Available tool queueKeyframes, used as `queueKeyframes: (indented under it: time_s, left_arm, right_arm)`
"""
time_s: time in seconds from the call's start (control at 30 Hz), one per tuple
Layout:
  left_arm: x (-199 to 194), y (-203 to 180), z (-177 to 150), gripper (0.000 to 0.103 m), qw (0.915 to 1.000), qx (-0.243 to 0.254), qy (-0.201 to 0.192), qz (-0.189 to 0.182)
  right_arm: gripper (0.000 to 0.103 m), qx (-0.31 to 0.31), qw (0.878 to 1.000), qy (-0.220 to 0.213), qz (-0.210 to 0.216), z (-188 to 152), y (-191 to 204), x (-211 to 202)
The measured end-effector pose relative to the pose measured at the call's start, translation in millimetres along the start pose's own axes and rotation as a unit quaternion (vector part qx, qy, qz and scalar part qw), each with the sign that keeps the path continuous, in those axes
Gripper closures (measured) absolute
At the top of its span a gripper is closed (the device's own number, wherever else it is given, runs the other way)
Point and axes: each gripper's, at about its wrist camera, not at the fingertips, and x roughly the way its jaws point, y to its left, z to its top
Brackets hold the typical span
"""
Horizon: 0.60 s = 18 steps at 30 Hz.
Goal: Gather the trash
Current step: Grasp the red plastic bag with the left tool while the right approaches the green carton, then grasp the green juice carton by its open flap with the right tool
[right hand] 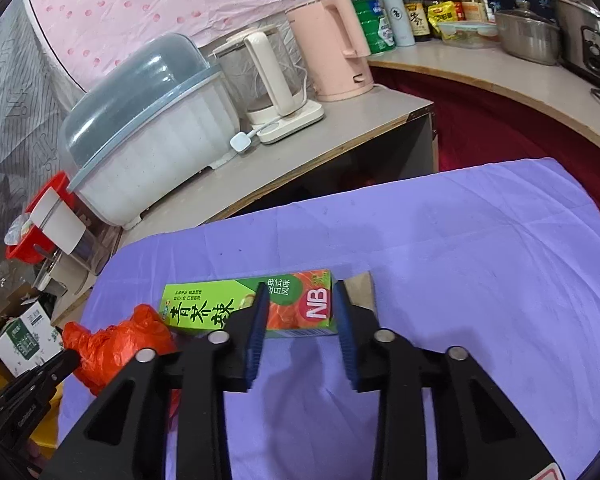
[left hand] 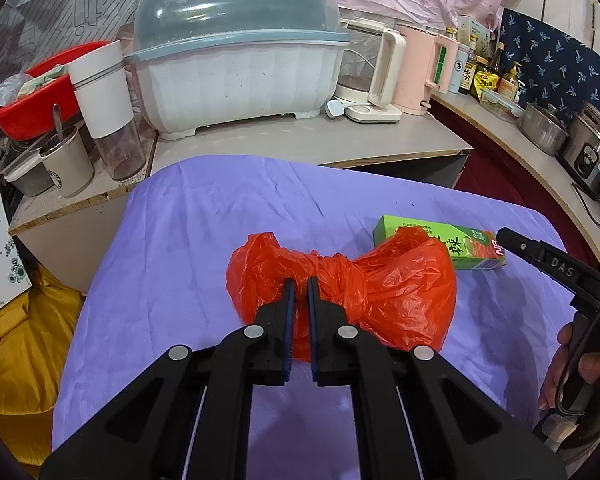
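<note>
A crumpled red plastic bag [left hand: 380, 288] lies on the purple cloth [left hand: 220, 220] of the table. My left gripper [left hand: 300, 284] is shut on the bag's near left fold, with red film pinched between its pads. A green snack box [right hand: 204, 308] lies flat just right of the bag [right hand: 116, 344]. My right gripper [right hand: 300, 292] is open at the box's right end: one finger is over the box top and the other stands just past its end. In the left wrist view the box [left hand: 472, 246] shows behind the bag, with the right gripper [left hand: 508, 240] beside it.
A covered white dish rack [left hand: 240, 60], a glass kettle [left hand: 372, 76] and a pink kettle [left hand: 420, 68] stand on the counter behind the table. A red basin [left hand: 32, 112] and cups are at left, pots [right hand: 528, 36] on the right shelf. A yellow bag [left hand: 16, 340] sits beside the table.
</note>
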Motion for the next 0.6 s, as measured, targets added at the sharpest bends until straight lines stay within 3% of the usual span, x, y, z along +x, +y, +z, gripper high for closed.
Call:
queueKeyframes:
  time_s: [0.17, 0.23, 0.3, 0.6]
  left_arm:
    - [6.3, -2.2, 0.0, 0.097, 0.9999, -0.005, 0.005, 0.01]
    - [8.5, -1.6, -0.8, 0.097, 0.9999, -0.009, 0.009, 0.011]
    - [8.5, -2.1, -1.2, 0.097, 0.9998, -0.01, 0.009, 0.011]
    - [12.1, -4.1, -3.2, 0.097, 0.9997, -0.009, 0.016, 0.014]
  right_arm:
    - [0.082, -0.011, 1.0, 0.012, -0.001, 1.6, 1.1, 13.4]
    - [0.089, -0.017, 1.0, 0.011, -0.012, 0.7, 0.7, 11.7]
    - [0.087, -0.015, 1.0, 0.004, -0.026, 1.1, -4.1, 7.7]
    - [0.085, -0.007, 1.0, 0.023, 0.004, -0.3, -11.3, 13.5]
